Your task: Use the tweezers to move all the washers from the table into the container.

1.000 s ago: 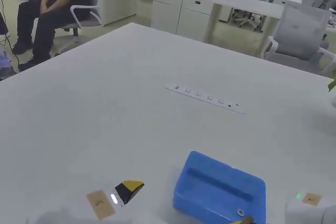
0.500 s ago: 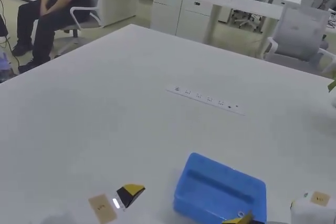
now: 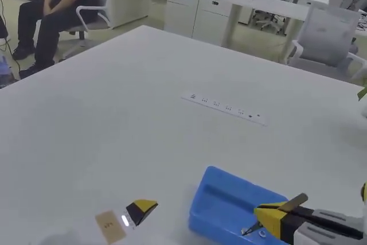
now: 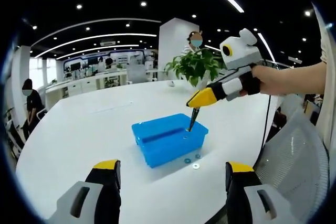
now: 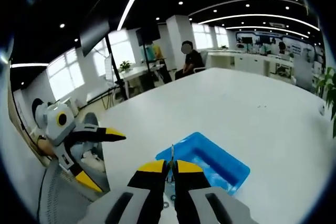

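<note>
Right claw (image 5: 171, 167) first, since that's the busy one: both jaws are pinched tight on the tweezers (image 5: 171, 153), which poke straight out between the yellow tips. In the left gripper view the tweezers point down with their tips inside the blue container (image 4: 168, 137), close to its right corner. I honestly can't tell if anything is caught in the tips, it's way too small.

Left claw (image 4: 172, 166) has nothing in it. Its jaws are spread wide apart, and in the head view its yellow tip sits off to the left of the container, well clear of it.

As for the washers, a pale washer (image 4: 196, 166) lies on the white table (image 3: 114, 113) just beside the container's near corner, with a second washer (image 4: 187, 159) right next to it. Both are outside the box. In the head view there's also a small ring (image 3: 262, 234) on the blue by the tweezer tips, and it looks like it's lying in the container.

Further out, a white power strip (image 3: 223, 107) sits in the middle of the table. Past the table edge there's a grey office chair (image 3: 327, 38) on the right, white cabinets (image 3: 198, 15) behind, and a seated person (image 3: 54, 1) far off to the left. A potted plant (image 4: 194, 64) stands at the far side in the left gripper view.
</note>
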`<state>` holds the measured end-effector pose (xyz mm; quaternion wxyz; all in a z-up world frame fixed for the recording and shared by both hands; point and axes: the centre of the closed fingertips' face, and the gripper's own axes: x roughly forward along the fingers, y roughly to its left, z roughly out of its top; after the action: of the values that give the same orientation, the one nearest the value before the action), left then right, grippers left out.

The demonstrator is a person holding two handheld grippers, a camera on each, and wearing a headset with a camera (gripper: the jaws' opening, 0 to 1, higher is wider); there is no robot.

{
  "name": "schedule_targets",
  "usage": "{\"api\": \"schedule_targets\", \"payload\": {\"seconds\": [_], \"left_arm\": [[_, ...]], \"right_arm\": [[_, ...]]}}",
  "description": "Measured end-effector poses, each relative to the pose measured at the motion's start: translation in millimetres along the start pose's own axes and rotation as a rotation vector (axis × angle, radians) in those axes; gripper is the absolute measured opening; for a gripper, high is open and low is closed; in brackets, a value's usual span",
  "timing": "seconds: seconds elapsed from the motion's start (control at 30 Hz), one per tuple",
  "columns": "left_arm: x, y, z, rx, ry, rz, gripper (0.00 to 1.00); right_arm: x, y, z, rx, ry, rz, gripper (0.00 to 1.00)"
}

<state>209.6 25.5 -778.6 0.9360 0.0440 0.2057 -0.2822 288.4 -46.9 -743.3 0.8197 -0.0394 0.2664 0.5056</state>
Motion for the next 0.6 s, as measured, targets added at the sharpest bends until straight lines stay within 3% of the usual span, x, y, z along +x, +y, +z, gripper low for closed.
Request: {"api": "schedule_targets", "payload": {"seconds": [0.27, 0.6], "left_arm": [[0.3, 0.0, -1.0, 0.002, 0.004, 0.002, 0.83], [0.8, 0.1, -2.9, 0.004, 0.01, 0.003, 0.83]], "right_arm": [[3.1, -17.0, 9.6, 0.002, -0.015, -0.042, 0.02], [23.6, -40.0, -6.2, 0.007, 0.062, -0.084, 0.02]]}}
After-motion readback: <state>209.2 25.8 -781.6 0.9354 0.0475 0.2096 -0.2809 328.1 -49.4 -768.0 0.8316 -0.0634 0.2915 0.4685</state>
